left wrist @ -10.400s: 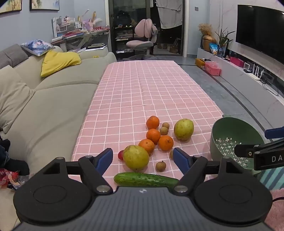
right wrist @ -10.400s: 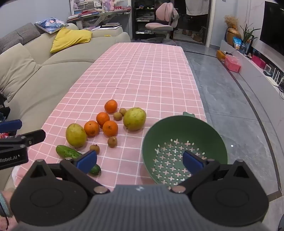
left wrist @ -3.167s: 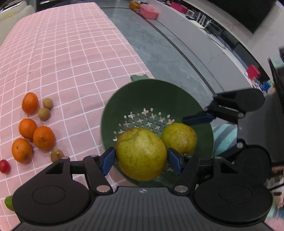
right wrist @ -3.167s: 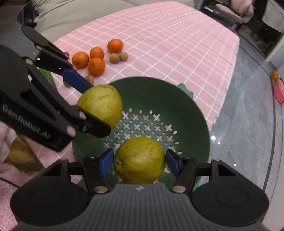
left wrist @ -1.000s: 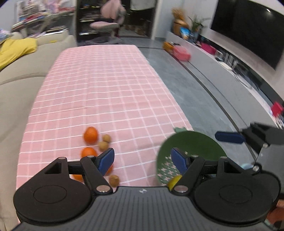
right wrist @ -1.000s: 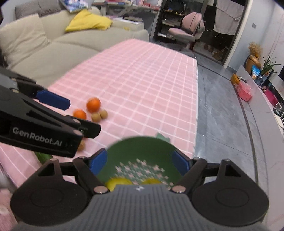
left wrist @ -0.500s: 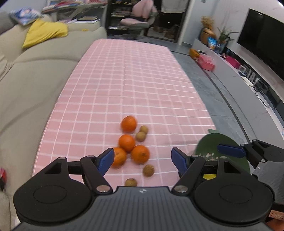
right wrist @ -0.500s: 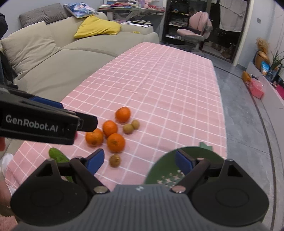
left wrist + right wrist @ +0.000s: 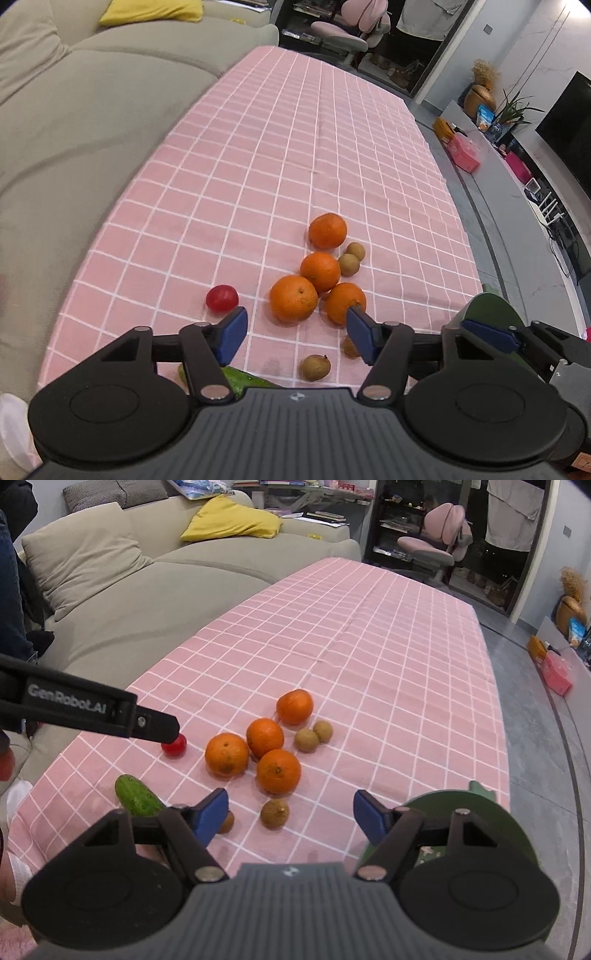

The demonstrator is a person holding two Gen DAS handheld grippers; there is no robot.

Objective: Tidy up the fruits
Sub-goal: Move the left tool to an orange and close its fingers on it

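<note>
Four oranges lie clustered on the pink checked cloth, the nearest two being a large orange (image 9: pixel 293 299) and another orange (image 9: pixel 345 302). Small brown longans (image 9: pixel 314 367) sit around them. A red tomato (image 9: pixel 221 298) and a cucumber (image 9: pixel 236 380) lie to the left. My left gripper (image 9: pixel 295 328) hovers just short of the large orange, its jaws closing with nothing pressed between them. My right gripper (image 9: pixel 290 808) hovers over a longan (image 9: pixel 274 813) below the near orange (image 9: pixel 278 770), its jaws closing with nothing gripped. The green colander (image 9: pixel 509 834) sits at the right, its inside hidden.
A beige sofa (image 9: pixel 110 590) runs along the table's left side. The left gripper (image 9: pixel 162 725) reaches in over the tomato (image 9: pixel 174 745) in the right wrist view. Grey floor (image 9: pixel 498 229) drops off past the table's right edge. The cloth (image 9: pixel 295 129) stretches far beyond the fruit.
Both grippers have swung from the colander leftward and down toward the orange cluster. Both pairs of jaws have narrowed. The colander has slid to the right edge of each view.
</note>
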